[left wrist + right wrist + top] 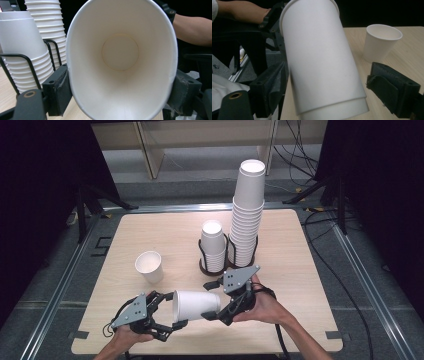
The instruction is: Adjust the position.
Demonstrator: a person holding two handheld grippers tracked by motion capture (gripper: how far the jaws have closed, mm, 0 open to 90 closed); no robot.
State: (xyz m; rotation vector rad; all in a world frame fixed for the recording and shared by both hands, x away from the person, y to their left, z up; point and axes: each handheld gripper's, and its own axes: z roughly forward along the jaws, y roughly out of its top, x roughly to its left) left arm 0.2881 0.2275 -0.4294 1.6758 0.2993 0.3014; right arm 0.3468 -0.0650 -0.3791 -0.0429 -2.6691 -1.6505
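Note:
A white paper cup [196, 305] lies level in the air over the table's near edge, between my two grippers. My left gripper [176, 310] is shut on its mouth end; in the left gripper view both pads [58, 86] press the rim into an oval and I look down into the cup [120, 52]. My right gripper [206, 300] straddles the base end and is open. In the right gripper view one pad [273, 83] lies against the cup [319, 62] and the other stands apart from it. A step line rings the cup near its base.
A single upright cup [149, 266] stands on the wooden table [165, 230] left of centre. A black wire holder [220, 267] carries a short cup stack [213, 245] and a tall one [247, 215] just beyond my right gripper. Dark stands and cables surround the table.

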